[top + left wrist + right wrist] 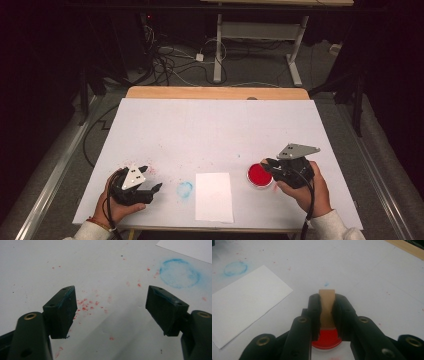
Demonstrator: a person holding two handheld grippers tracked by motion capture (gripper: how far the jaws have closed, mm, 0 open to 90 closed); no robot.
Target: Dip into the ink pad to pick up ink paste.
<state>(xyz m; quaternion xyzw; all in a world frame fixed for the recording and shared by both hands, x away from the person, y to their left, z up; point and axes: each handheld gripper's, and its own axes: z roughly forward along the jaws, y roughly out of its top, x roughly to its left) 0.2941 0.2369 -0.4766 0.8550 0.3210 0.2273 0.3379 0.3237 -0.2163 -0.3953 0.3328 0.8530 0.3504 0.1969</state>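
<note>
My right gripper (326,305) is shut on a small tan wooden block (326,300), which stands up between its jaws. Right under it sits a round red ink pad (327,339) in a white dish. In the high view the right gripper (268,165) hangs over the right rim of that red pad (258,174). A white sheet of paper (214,196) lies at the front middle of the table. My left gripper (152,177) is held at the front left, and its jaws (111,305) stand open and wide apart over bare table with nothing between them.
A faint blue ring stain (184,189) marks the white table cover (215,125) between the left gripper and the paper. Red specks (86,305) are scattered under the left jaws. The wooden table edge (217,93) runs along the far side.
</note>
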